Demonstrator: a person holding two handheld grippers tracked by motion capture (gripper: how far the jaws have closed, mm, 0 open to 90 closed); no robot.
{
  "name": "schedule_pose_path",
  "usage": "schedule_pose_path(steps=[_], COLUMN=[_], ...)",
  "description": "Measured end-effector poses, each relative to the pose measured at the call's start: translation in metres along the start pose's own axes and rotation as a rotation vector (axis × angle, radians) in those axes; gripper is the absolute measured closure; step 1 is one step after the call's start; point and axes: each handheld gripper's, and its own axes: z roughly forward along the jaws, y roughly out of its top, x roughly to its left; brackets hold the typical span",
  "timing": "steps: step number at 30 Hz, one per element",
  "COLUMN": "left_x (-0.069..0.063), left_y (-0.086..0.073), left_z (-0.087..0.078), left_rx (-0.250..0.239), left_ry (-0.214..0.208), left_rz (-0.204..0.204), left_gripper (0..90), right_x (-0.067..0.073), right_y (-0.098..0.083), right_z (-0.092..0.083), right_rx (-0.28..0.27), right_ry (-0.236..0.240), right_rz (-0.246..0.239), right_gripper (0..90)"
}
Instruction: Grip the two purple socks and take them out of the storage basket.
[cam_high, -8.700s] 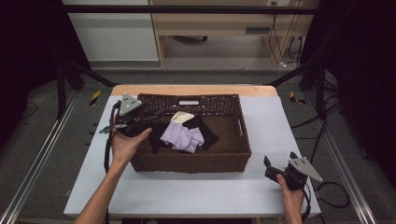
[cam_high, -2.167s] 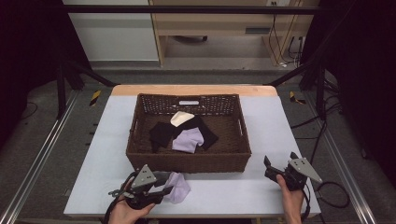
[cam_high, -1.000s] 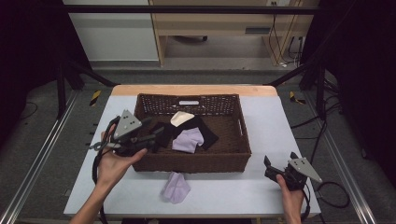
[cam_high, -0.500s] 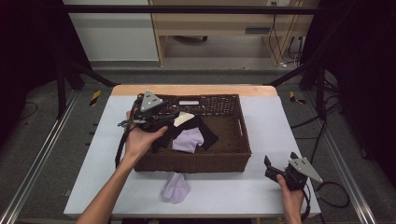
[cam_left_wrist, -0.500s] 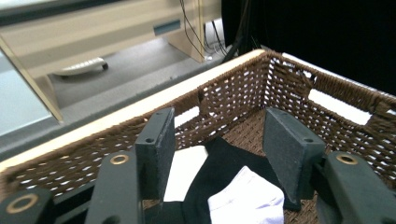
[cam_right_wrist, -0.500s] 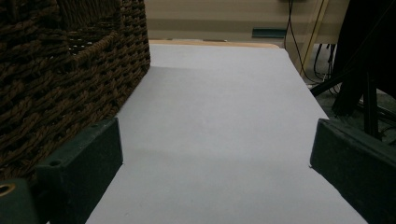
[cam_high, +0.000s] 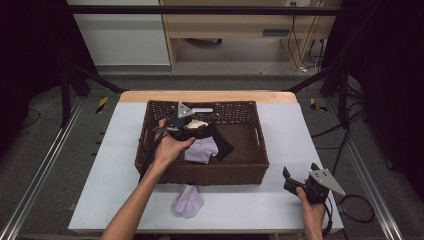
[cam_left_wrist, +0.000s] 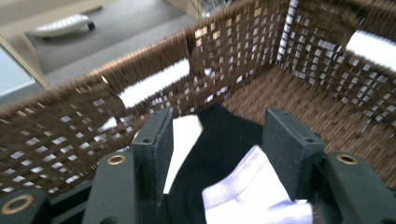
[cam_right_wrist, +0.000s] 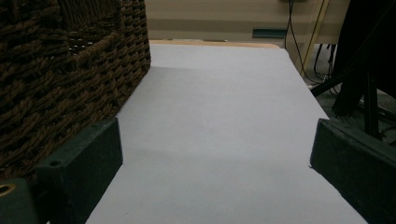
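Left tongs (cam_left_wrist: 215, 140), jaws apart inside the brown woven wicker basket (cam_high: 250, 170), should straddle one sock's bunched edge; right tongs (cam_high: 300, 181) gape, idle beside it.

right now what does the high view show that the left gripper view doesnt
High view alone: a lavender sock on the table in front of the basket, and the right gripper, open, resting near the table's right front corner. Left gripper view alone: a close look between the left gripper's open jaws. Both: the wicker basket holding a black sock, a lavender sock and a cream sock.
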Motion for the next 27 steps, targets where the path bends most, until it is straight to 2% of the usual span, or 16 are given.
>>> schedule_pose_path(steps=[6, 7, 11, 20, 22, 27], left_x=[-0.001, -0.001, -0.003, -0.006, -0.006, -0.007], left_y=[-0.014, -0.014, -0.022, -0.028, -0.031, -0.034], left_z=[0.015, 0.015, 0.023, 0.030, 0.033, 0.036], left_rx=[0.077, 0.077, 0.135, 0.183, 0.213, 0.240], left_ry=[-0.045, -0.045, -0.053, -0.068, -0.076, -0.091], left_rz=[0.008, 0.008, 0.022, 0.031, 0.033, 0.035], left_gripper=[45.8, 45.9, 46.1, 42.2, 39.9, 37.2], right_x=[0.000, 0.000, 0.000, 0.001, 0.001, 0.001], right_y=[0.000, 0.000, 0.000, 0.000, 0.000, 0.000], right_z=[0.000, 0.000, 0.001, 0.000, 0.001, 0.000], right_rx=[0.002, 0.002, 0.002, 0.003, 0.003, 0.003], right_ry=[0.003, 0.003, 0.003, 0.002, 0.003, 0.001], right_rz=[-0.005, -0.005, -0.005, -0.006, -0.006, -0.006], right_gripper=[2.8, 2.8, 2.8, 2.8, 2.8, 2.8])
